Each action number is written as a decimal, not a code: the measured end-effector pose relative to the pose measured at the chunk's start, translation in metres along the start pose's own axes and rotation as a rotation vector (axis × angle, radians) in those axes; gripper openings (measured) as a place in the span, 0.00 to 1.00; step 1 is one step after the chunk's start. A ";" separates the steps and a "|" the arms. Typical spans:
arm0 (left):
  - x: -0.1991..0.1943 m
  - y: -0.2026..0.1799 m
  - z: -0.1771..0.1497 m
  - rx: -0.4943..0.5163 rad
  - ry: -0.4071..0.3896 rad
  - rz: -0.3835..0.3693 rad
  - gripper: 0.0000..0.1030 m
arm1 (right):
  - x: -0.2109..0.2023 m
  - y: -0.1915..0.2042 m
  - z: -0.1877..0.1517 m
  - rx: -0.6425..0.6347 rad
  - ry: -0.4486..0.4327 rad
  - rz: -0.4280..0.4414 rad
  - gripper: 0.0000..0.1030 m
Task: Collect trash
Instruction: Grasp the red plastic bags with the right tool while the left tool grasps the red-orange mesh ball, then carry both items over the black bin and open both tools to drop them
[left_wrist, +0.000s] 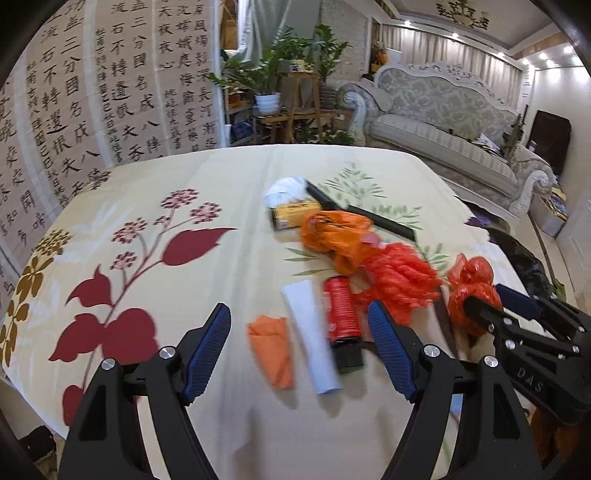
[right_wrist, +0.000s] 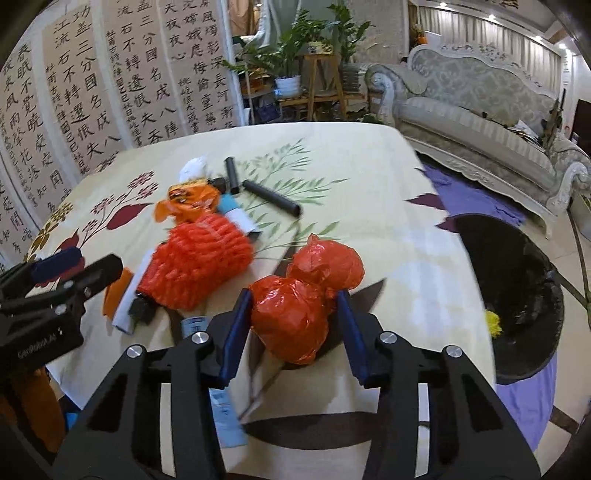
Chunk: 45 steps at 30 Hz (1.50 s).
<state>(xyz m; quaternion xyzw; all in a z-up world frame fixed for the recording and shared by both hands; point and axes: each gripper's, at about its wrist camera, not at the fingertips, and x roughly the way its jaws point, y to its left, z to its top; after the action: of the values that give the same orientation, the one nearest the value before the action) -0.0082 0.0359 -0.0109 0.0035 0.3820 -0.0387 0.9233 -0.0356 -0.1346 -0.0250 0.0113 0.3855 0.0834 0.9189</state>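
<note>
Trash lies on a floral tablecloth (left_wrist: 207, 177). My left gripper (left_wrist: 299, 325) is open, its fingers either side of a white tube (left_wrist: 310, 336), a red bottle with a black cap (left_wrist: 341, 317) and an orange scrap (left_wrist: 271, 350). My right gripper (right_wrist: 295, 321) is shut on a knotted red plastic bag (right_wrist: 295, 314); the same bag shows in the left wrist view (left_wrist: 471, 291). A red mesh bundle (right_wrist: 199, 258), an orange plastic bag (left_wrist: 336, 236), a yellow box (left_wrist: 291, 216), a white wad (left_wrist: 284, 188) and black tubes (right_wrist: 271, 199) lie further back.
A black bin (right_wrist: 517, 291) with something yellow inside stands on the floor right of the table, on a purple mat (right_wrist: 469, 192). A sofa (left_wrist: 450, 122) and potted plants (left_wrist: 273, 74) stand beyond the table. Calligraphy screens (left_wrist: 92, 92) line the left.
</note>
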 end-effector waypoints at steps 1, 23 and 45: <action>0.000 -0.004 0.000 0.005 0.002 -0.009 0.72 | -0.001 -0.004 0.000 0.002 -0.006 -0.011 0.43; 0.030 -0.065 0.002 0.096 0.038 -0.053 0.29 | -0.013 -0.063 -0.007 0.082 -0.053 -0.043 0.43; 0.010 -0.137 0.037 0.153 -0.102 -0.232 0.28 | -0.046 -0.134 0.009 0.102 -0.180 -0.251 0.43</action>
<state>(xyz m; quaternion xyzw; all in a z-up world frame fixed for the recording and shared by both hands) 0.0150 -0.1030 0.0115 0.0276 0.3282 -0.1743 0.9280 -0.0409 -0.2741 0.0022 0.0170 0.3035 -0.0532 0.9512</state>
